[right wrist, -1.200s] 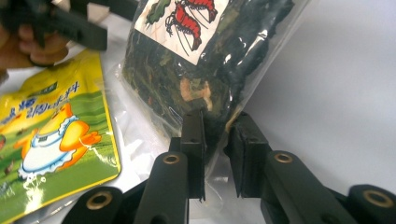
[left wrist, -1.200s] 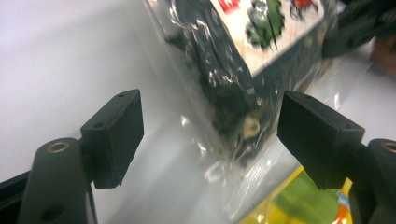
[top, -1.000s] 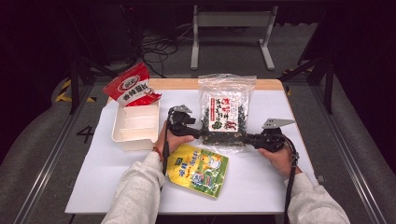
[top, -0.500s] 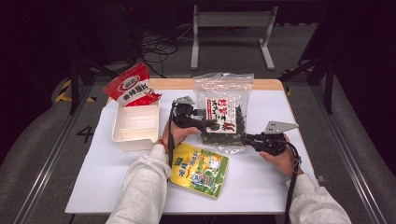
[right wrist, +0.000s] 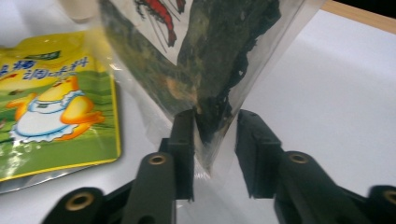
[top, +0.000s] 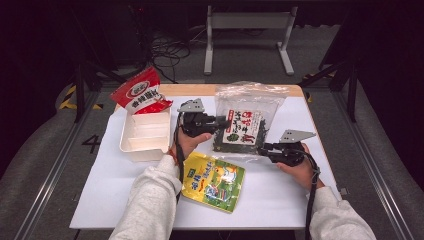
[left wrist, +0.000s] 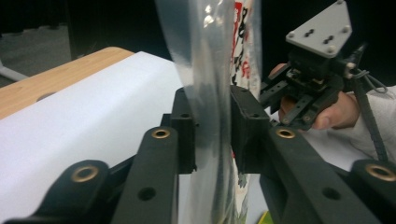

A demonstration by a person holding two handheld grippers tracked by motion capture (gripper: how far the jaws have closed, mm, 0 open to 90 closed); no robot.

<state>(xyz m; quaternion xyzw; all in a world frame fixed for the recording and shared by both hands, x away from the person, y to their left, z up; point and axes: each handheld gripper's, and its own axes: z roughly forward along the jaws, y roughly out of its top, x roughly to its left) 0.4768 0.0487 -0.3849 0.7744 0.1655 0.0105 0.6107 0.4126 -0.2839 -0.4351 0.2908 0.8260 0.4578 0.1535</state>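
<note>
Left tongs have just been closing and now pinch the clear edge of the seaweed bag, lifted over the white bench. Right tongs have just been opening; their pads stand apart around the bag's bottom corner.

Bare white table at front right; white tray and red packet crowding left.

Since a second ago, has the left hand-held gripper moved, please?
Yes: the left hand-held gripper moved farther up the table, alongside the white plastic tray.
</note>
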